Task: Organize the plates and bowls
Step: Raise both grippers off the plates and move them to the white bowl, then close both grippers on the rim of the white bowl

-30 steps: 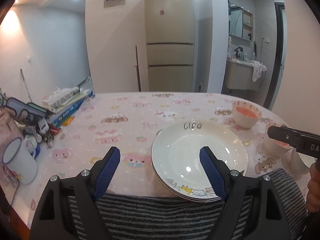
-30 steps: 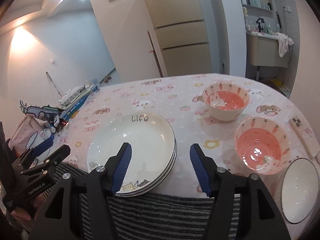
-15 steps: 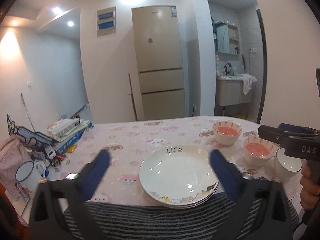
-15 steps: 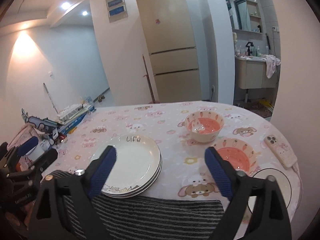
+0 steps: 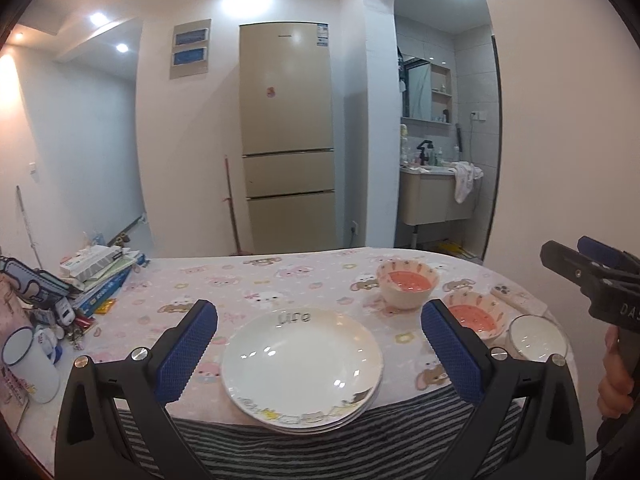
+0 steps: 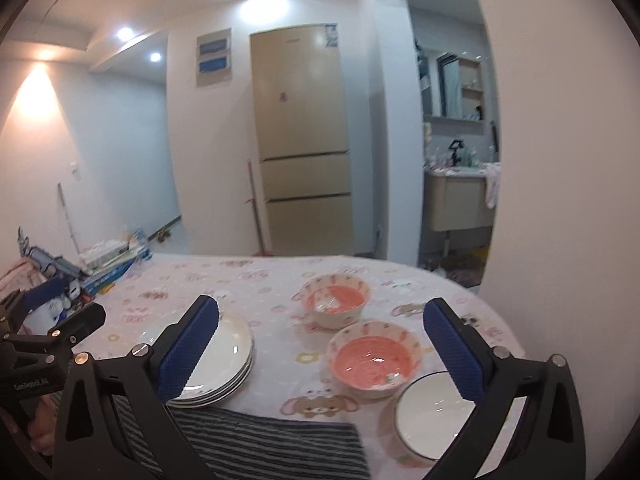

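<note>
A stack of white plates (image 5: 301,368) marked "Life" sits at the table's near edge, partly on a striped cloth (image 5: 320,448); it also shows in the right wrist view (image 6: 216,356). Two pink carrot-pattern bowls (image 6: 335,305) (image 6: 374,360) and a white bowl (image 6: 434,414) stand to the right. My left gripper (image 5: 319,350) is open and empty, held above and before the plates. My right gripper (image 6: 320,350) is open and empty, above the table between the plates and the bowls.
A pink cartoon tablecloth (image 5: 248,280) covers the table. Books, keys and clutter (image 5: 92,276) and a white enamel mug (image 5: 28,364) crowd the left side. A phone (image 5: 516,298) lies at the right edge. A fridge (image 5: 286,144) stands behind.
Both grippers have pulled back and up from the table and their jaws have opened wider. The right gripper has swung right toward the bowls. The dishes have not moved.
</note>
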A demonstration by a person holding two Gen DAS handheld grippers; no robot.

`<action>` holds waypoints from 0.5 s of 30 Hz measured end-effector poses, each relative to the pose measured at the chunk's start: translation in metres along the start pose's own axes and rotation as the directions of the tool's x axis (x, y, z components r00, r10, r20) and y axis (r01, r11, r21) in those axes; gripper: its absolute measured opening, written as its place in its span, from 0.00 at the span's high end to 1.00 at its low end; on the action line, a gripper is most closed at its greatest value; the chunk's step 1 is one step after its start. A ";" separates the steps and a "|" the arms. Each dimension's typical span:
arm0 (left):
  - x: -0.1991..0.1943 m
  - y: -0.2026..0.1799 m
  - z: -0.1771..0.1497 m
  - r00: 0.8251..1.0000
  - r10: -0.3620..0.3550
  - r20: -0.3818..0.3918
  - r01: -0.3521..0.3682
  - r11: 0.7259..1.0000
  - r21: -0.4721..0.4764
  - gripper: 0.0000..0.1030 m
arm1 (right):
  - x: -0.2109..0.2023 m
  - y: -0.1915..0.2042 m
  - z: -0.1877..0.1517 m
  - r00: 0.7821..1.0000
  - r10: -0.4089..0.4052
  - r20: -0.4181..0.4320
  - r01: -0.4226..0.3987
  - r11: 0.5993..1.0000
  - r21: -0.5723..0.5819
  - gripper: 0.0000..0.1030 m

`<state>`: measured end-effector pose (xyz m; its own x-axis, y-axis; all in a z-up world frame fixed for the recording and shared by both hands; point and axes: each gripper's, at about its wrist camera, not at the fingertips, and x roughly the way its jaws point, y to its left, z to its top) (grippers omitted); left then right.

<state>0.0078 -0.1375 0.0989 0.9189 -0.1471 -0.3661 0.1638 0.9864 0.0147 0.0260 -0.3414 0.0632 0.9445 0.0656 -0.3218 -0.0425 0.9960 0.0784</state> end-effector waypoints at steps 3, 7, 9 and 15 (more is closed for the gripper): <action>-0.001 -0.019 0.008 0.999 0.009 0.049 -0.010 1.000 0.027 0.00 | -0.008 -0.015 0.002 1.000 -0.009 0.000 0.009 1.000 -0.001 0.01; 0.003 -0.042 0.012 0.995 -0.002 0.097 -0.001 0.999 0.037 0.00 | -0.018 -0.039 0.006 0.998 -0.070 0.006 0.070 0.998 -0.009 0.01; 0.017 -0.055 0.014 0.995 -0.092 0.037 0.091 0.996 0.024 0.00 | -0.023 -0.054 0.008 0.995 -0.102 0.006 0.102 0.995 0.007 0.01; 0.055 -0.106 0.008 0.971 -0.210 -0.111 0.215 0.976 0.030 0.00 | -0.024 -0.096 0.001 0.985 -0.159 -0.070 0.163 0.985 0.057 0.04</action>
<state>0.0437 -0.2504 0.0851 0.8183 -0.3420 -0.4620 0.3681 0.9291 -0.0358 0.0082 -0.4381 0.0643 0.9142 -0.0899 -0.3952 0.1312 0.9882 0.0788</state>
